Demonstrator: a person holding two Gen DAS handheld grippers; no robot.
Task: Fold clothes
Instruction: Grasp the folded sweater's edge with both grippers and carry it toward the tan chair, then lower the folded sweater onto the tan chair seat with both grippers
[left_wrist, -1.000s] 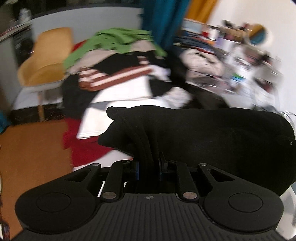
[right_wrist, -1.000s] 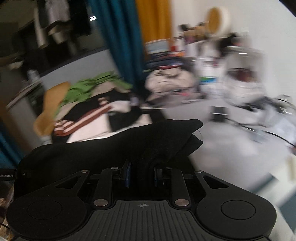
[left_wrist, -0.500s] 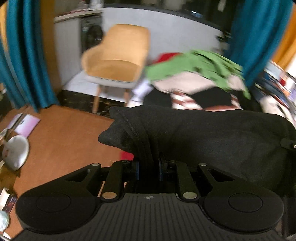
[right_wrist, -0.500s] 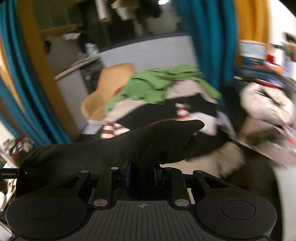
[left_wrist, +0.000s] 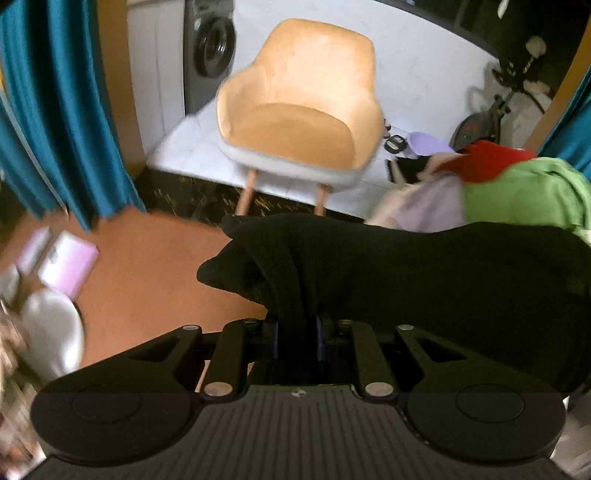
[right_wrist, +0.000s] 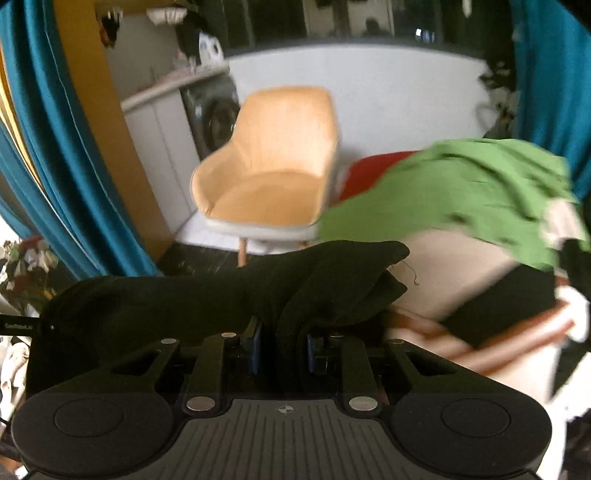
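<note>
black garment (left_wrist: 424, 280) | left gripper (left_wrist: 297, 332) clamped on it | right gripper (right_wrist: 282, 343) clamped on it | in front of yellow armchair (left_wrist: 299, 110)

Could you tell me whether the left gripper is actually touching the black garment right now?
Touching. The left wrist view shows the left gripper shut on a bunched fold of the black garment, with fabric filling the space between its fingers.

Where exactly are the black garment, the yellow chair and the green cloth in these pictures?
Black garment (left_wrist: 443, 288): left wrist view, on its broad middle.
Yellow chair (left_wrist: 295, 133): left wrist view, on the seat.
Green cloth (right_wrist: 454, 192): right wrist view, on the middle of it, atop the pile.
</note>
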